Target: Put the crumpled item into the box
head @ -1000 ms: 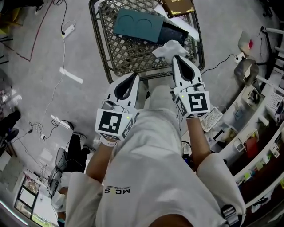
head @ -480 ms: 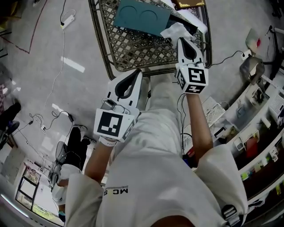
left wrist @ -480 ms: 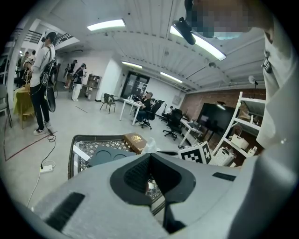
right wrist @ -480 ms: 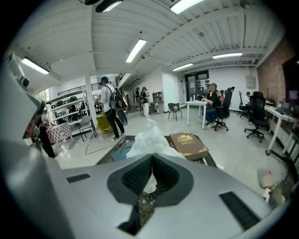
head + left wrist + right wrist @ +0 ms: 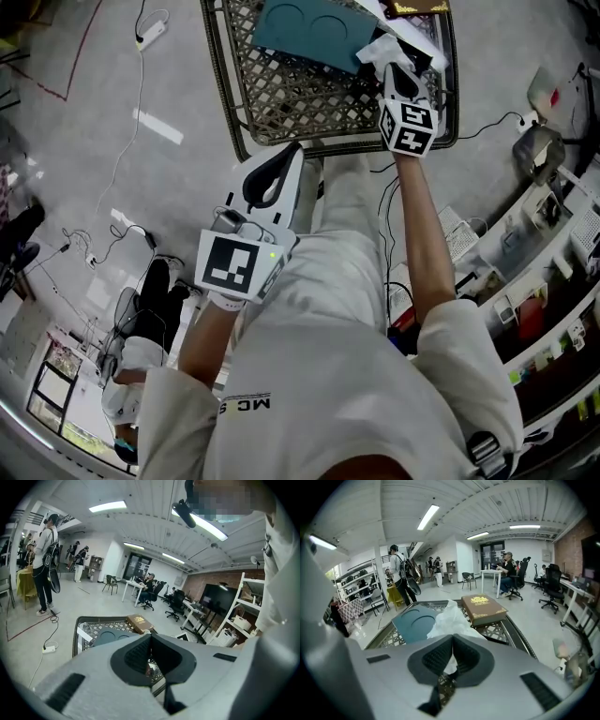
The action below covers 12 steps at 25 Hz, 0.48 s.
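Over the right side of the wire tray (image 5: 221,94), my right gripper (image 5: 397,73) was closed on the crumpled white sheet (image 5: 381,49), which bulged ahead of the jaws. The teal box (image 5: 314,33) lay just left of it, long side running crosswise. My left gripper (image 5: 281,161), closed and empty, hung well back.

metal basket (image 5: 217,86): 1 | teal tray (image 5: 309,28): 1 | brown book (image 5: 483,609): 1 | crumpled paper (image 5: 449,617): 1 | tongs: 2 (left tongs (image 5: 289,153), right tongs (image 5: 398,68))

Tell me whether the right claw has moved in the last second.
Yes. The right claw, shut on the crumpled paper, went forward, deeper past the lattice tray's near rim.
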{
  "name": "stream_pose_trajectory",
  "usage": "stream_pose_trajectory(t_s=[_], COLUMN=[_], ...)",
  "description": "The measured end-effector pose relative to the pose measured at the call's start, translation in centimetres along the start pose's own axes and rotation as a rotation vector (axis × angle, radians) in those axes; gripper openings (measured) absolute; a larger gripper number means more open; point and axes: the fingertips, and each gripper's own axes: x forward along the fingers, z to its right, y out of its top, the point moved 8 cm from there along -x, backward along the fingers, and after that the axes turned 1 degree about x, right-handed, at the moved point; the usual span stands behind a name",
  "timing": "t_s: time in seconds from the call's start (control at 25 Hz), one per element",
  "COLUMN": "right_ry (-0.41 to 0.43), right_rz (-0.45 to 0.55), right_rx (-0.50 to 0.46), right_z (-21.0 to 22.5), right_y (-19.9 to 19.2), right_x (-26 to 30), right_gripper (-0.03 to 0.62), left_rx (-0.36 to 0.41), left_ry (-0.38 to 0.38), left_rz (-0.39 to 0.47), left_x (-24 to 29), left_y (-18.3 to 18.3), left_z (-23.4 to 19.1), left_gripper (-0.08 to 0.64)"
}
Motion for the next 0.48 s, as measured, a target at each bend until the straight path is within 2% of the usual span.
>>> stream_pose_trajectory(t_s=[0.28, 0.48], right_ry=[-0.031, -0.059], right_rz=[-0.098, -0.205], right_rx=[0.067, 0.094], right_z=[1.2, 2.2], right_y=[-2.3, -3.4], right_x=[2.7, 4.4], right_gripper=[0.018, 0.02], left_rx=[0.0, -0.006], left_ry=[0.0, 0.003], left_rz=[-0.004, -0.024], left_x=[-0.3, -0.2], left_y=[-0.5, -1.2], left_z=[0.4, 0.7], left_gripper=[0.021, 0.02])
